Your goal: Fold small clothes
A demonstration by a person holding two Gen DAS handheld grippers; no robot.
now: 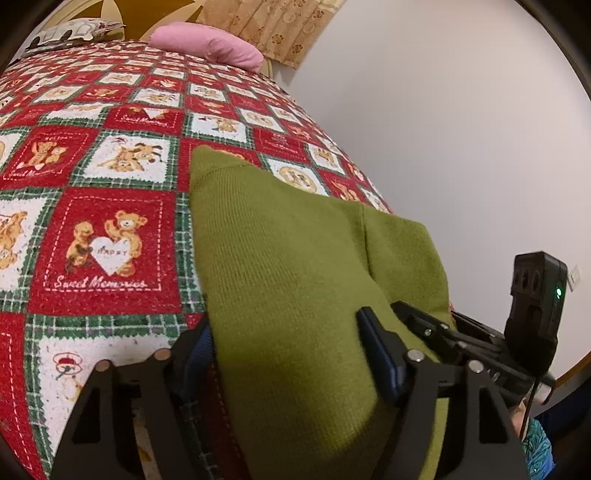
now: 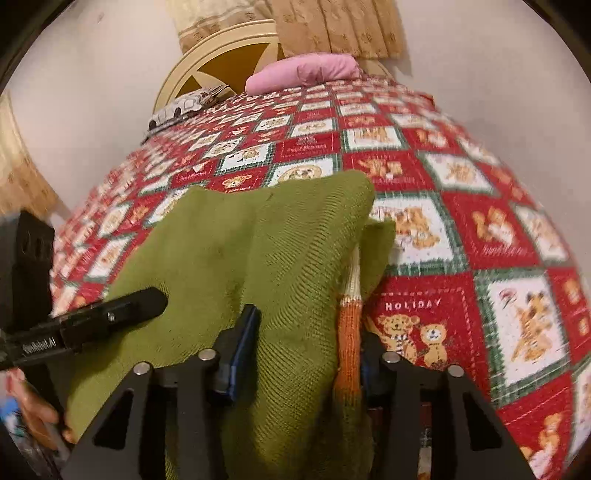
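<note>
A green garment (image 1: 295,266) lay bunched on the near edge of a bed, on a red, white and green quilt (image 1: 110,206) printed with teddy bears. Both grippers were at its near end. The left gripper (image 1: 291,354) had a thick fold of the green knit between its jaws; the blue pads (image 1: 380,354) pressed into the cloth on either side, so it was grasping the garment. The right gripper (image 2: 306,350) likewise clenched a fold of the garment (image 2: 288,258), with an orange and white striped band (image 2: 349,332) of knit lying against its right jaw. In the right wrist view the left gripper (image 2: 110,317) reached in from the left over the cloth, and a hand (image 2: 37,410) showed at the lower left. At the far end of the bed lay a pink pillow (image 1: 210,46) and a patterned pillow (image 1: 74,33), before a cream headboard (image 2: 218,55) and tan curtains (image 2: 332,26).
</note>
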